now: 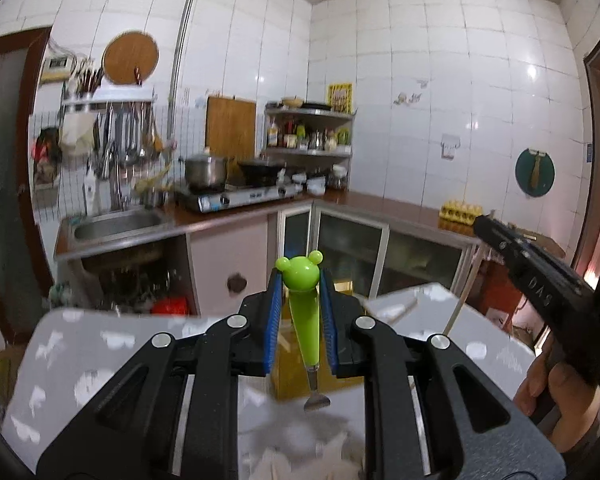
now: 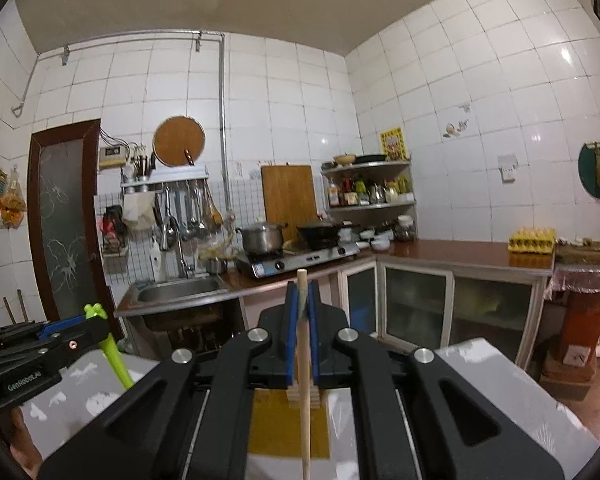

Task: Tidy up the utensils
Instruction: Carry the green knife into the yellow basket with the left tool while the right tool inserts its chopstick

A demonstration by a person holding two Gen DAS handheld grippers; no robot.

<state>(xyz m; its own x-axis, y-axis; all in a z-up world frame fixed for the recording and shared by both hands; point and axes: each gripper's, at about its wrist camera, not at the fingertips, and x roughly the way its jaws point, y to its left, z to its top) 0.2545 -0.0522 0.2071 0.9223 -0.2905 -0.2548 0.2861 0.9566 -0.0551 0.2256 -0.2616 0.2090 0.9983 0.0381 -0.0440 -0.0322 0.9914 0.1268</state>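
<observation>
My left gripper [image 1: 300, 277] is shut on a green-handled utensil [image 1: 306, 320] topped with a bear head. Its small metal end [image 1: 316, 400] hangs down over the table. My right gripper [image 2: 302, 287] is shut on a thin wooden chopstick [image 2: 305, 380] that stands nearly upright between the blue pads. Both are held above a table with a grey-white patterned cloth [image 1: 80, 344]. The right gripper [image 1: 483, 222] also shows at the right edge of the left wrist view, a hand under it. The left gripper [image 2: 98, 322] and green utensil [image 2: 118, 360] appear at the left of the right wrist view.
A yellow box [image 2: 288, 424] with a small wooden slatted piece [image 2: 318, 398] lies on the cloth below the grippers. Beyond stand a counter with a sink [image 2: 180, 290], gas stove [image 2: 296, 260], pot [image 2: 260, 236], egg tray [image 2: 532, 238] and glass-door cabinets [image 2: 416, 304].
</observation>
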